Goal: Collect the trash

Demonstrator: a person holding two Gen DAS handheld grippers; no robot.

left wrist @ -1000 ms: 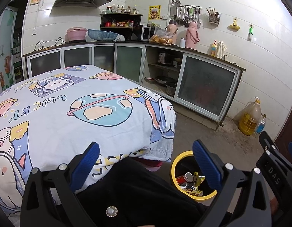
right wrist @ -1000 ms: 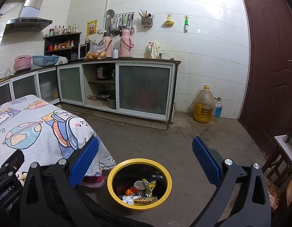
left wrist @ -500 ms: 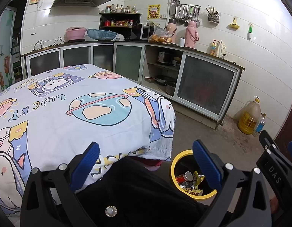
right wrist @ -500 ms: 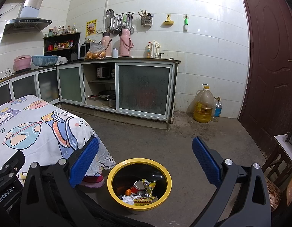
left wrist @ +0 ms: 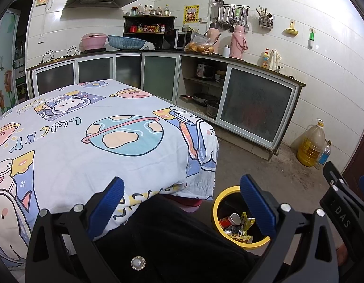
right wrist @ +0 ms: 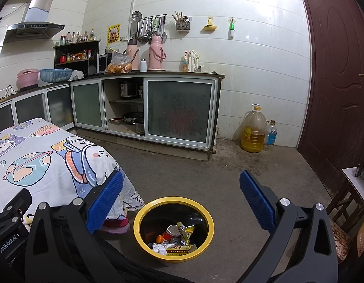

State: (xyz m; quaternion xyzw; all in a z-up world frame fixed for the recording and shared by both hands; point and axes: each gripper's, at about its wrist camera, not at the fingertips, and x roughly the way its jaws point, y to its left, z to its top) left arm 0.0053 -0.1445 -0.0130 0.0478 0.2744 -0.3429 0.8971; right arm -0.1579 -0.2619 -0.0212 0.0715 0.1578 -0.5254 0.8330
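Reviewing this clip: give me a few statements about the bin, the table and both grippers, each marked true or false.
1. The yellow-rimmed bin already holds trash. True.
2. The right gripper grips a wrapper. False: its jaws stand wide apart, empty.
3. The bin stands on the table. False: it is on the floor beside it.
4. The left gripper is open. True.
5. A big oil jug stands by the door. True.
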